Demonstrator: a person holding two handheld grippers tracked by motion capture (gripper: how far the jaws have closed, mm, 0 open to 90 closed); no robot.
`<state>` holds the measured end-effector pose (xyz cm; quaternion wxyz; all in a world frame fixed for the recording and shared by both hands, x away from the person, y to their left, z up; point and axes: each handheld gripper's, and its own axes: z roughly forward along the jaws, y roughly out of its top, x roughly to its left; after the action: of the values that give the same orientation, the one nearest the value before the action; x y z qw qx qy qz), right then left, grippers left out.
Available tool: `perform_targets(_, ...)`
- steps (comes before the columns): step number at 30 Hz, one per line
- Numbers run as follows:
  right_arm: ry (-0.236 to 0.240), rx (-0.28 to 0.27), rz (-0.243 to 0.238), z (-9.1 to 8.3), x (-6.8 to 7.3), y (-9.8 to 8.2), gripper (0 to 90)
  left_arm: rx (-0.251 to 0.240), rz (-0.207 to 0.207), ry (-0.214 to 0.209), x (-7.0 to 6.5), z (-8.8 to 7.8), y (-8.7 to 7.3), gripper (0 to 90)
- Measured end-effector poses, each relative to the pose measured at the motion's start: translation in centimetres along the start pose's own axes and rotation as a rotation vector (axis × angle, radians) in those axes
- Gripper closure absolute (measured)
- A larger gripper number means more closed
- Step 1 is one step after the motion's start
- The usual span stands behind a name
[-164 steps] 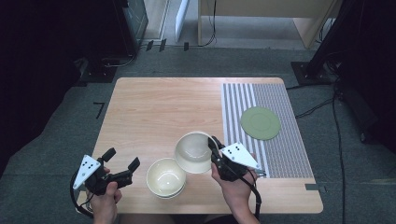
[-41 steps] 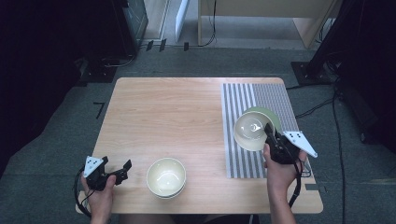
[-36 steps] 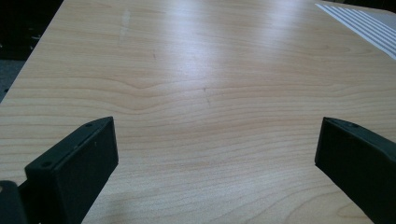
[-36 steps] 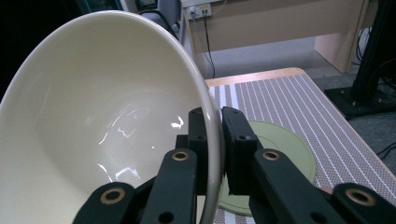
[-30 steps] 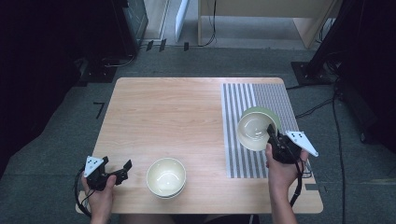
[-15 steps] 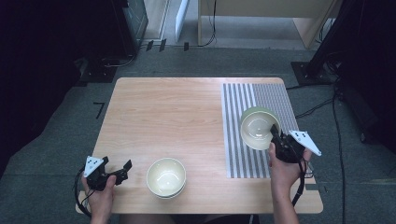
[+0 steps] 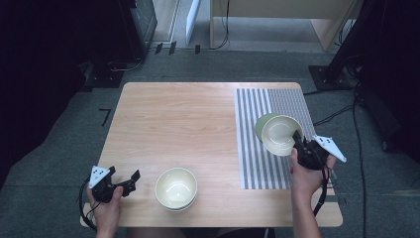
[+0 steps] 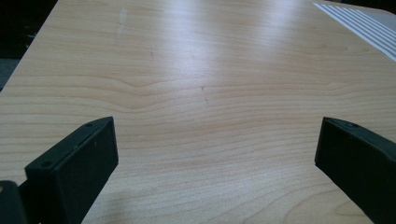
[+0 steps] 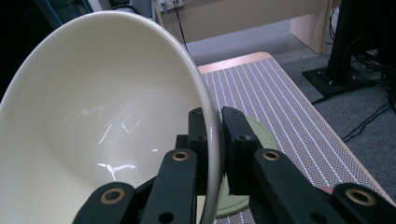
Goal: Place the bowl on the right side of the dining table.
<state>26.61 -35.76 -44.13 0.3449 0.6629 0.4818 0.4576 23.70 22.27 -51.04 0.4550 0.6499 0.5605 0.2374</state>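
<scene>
From the high view, my right claw (image 7: 300,141) pinched the near rim of a cream bowl (image 7: 280,134) and held it tilted over the green plate (image 7: 261,125) on the striped mat (image 7: 257,148). The plate was my marker: the bowl overlapped its right side, not centred on it. A second cream bowl (image 7: 176,187) sat on the bare bench (image 7: 173,119), well to the left of the plate and nearer me. My left claw (image 7: 130,179) rested further left again, by the bench's near corner, jaws apart and holding nothing.

In the left claw view, both jaws stood wide over bare wood (image 8: 201,93), with a corner of the mat (image 8: 369,28) far off.

In the right claw view, the jaws were shut on the thin rim alone, the bowl (image 9: 93,116) steeply tipped, the plate (image 9: 259,135) beneath. I judged that grip slight: the glazed rim could slide or swing, and set down off-centre the bowl might catch the plate's edge and rock.
</scene>
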Motion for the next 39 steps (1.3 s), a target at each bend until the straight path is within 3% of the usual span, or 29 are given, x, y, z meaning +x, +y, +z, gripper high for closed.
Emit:
perform_targets(22, -0.034, 0.054, 0.037, 2.4, -1.4, 1.1, 83.7, 0.003, 0.010, 0.003, -0.1, 0.1, 0.0, 0.0)
perform_targets(39, -0.050, 0.145, 0.044, 5.4, -1.3, 1.9, 83.7, 0.005, 0.017, 0.005, -0.2, 0.1, 0.0, 0.0)
